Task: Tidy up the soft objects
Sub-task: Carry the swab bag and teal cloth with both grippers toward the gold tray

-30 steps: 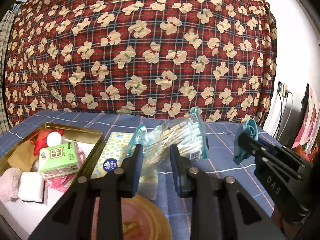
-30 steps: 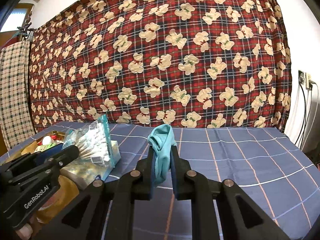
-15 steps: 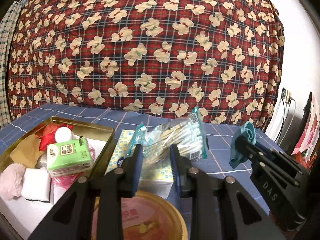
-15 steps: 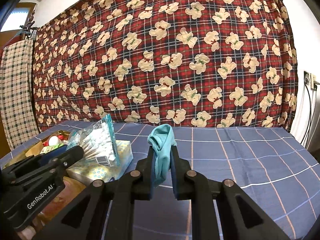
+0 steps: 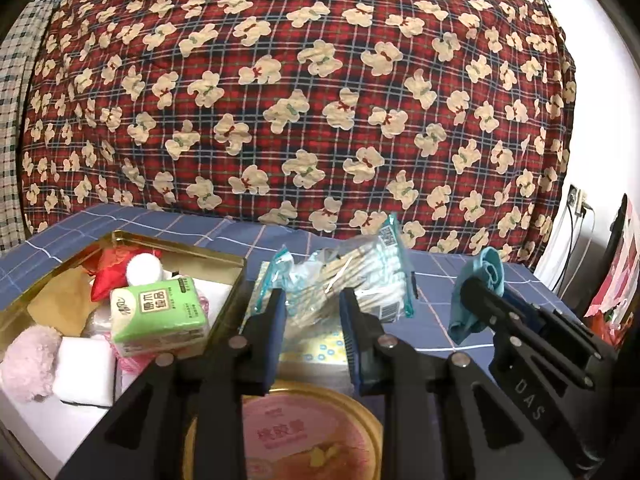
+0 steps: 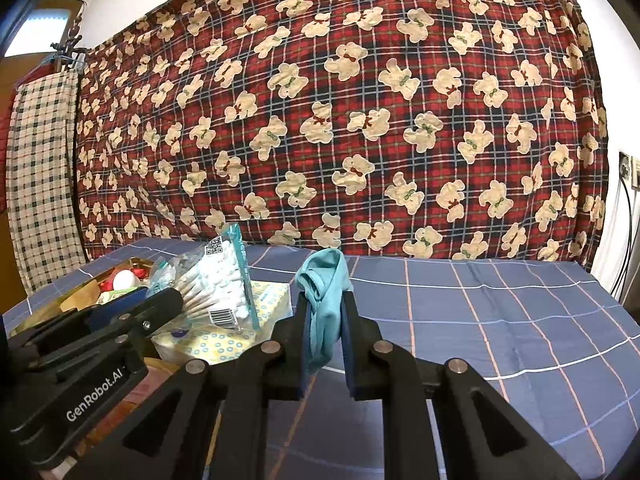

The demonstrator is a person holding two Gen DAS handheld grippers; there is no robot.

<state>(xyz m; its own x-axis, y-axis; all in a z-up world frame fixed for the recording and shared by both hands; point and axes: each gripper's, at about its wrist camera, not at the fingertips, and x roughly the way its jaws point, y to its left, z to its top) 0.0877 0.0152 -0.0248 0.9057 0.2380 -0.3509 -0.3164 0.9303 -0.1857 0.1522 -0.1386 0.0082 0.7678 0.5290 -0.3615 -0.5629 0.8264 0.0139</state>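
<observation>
Left wrist view, left fingers [image 5: 280,312] pinching crinkly clear cotton swab bag [image 5: 352,276], right fingers [image 6: 298,320] clamping limp teal cloth [image 6: 326,296].

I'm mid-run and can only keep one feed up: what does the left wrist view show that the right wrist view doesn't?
Only the left wrist view: the gold tray's contents in full, namely the green tissue pack, pink pompom and white sponge; also the round pink lid.

Only the right wrist view: the checked cloth hanging at left.

Both: the left claw shut on the cotton swab bag, the right claw shut on the teal cloth.
</observation>
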